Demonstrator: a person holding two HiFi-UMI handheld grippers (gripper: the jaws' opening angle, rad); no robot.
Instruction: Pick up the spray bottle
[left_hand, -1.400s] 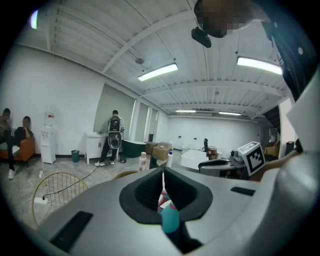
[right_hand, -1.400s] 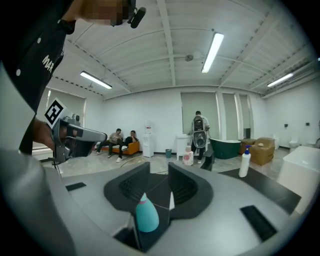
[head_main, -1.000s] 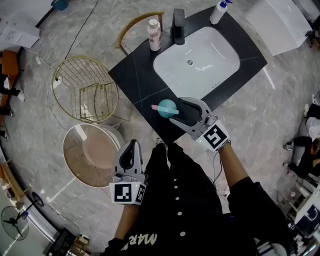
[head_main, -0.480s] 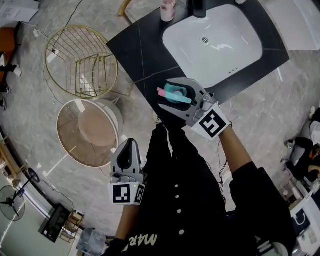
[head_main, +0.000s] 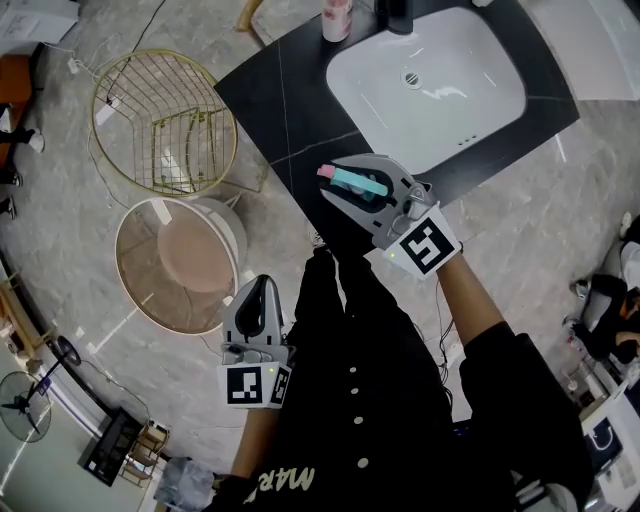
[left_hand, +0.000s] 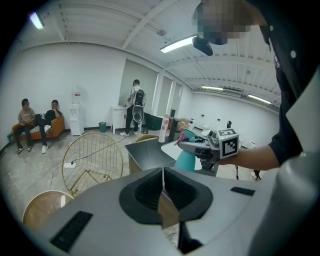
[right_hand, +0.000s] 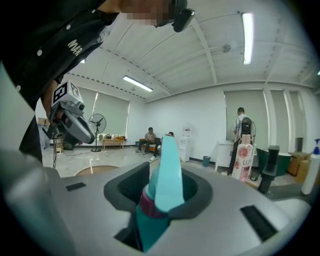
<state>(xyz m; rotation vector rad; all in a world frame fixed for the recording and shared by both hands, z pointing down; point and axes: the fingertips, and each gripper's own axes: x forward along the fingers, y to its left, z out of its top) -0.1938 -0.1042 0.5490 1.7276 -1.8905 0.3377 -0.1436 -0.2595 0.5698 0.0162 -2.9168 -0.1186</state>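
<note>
The teal spray bottle (head_main: 360, 183) with a pink nozzle tip stands at the near edge of the black counter (head_main: 290, 100). My right gripper (head_main: 330, 180) reaches around its head, and its jaws are closing with the pads against the neck on both sides. In the right gripper view the bottle (right_hand: 165, 180) fills the gap between the jaws of that gripper (right_hand: 161, 182). My left gripper (head_main: 262, 292) hangs low beside the person's body, shut with nothing in it. The left gripper view shows its pads (left_hand: 150, 187) meeting, with the bottle (left_hand: 186, 159) and right gripper (left_hand: 192, 145) beyond.
A white sink (head_main: 430, 80) is set in the counter, with a dark faucet (head_main: 395, 12) and a pink lotion bottle (head_main: 336, 18) at its far edge. A gold wire chair (head_main: 165, 120) and a round glass-topped table (head_main: 175, 265) stand on the floor at left.
My right gripper slid forward around the spray bottle's head and its jaws narrowed onto the neck. The left gripper sank a little beside the body.
</note>
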